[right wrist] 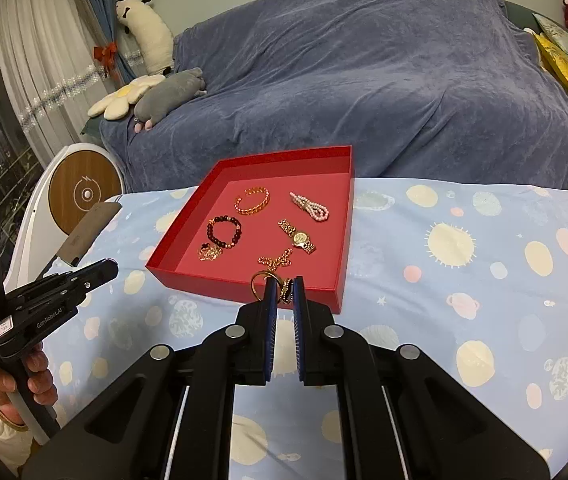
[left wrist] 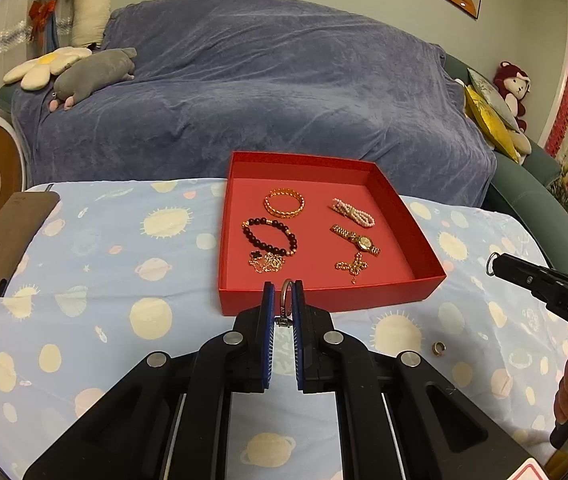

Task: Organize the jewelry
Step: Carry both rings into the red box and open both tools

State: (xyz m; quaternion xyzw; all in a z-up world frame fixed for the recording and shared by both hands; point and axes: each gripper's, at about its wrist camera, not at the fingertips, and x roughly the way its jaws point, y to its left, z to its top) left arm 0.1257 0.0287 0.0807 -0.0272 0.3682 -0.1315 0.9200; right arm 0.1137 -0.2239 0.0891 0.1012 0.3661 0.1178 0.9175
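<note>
A red tray [left wrist: 424, 240] [right wrist: 180, 220] on the table holds a gold bangle [left wrist: 284, 202], a pink pearl bracelet [left wrist: 354, 212], a dark bead bracelet [left wrist: 270, 236], a gold watch [left wrist: 358, 240] and two gold chains [left wrist: 266, 264] [left wrist: 352, 266]. My left gripper [left wrist: 283, 300] is shut on a silver ring [left wrist: 285, 294] just before the tray's near wall. My right gripper [right wrist: 284, 292] is shut on a gold and black ring [right wrist: 286, 290], with a gold loop [right wrist: 258, 282] sticking out left, at the tray's near edge. A small gold ring [left wrist: 439, 348] lies on the cloth.
The table has a light blue planet-print cloth [left wrist: 124, 280]. A brown case [left wrist: 8, 236] lies at its far left. A sofa under a blue blanket [left wrist: 264, 92] with plush toys stands behind. A round white and wood device [right wrist: 84, 192] stands beside the table.
</note>
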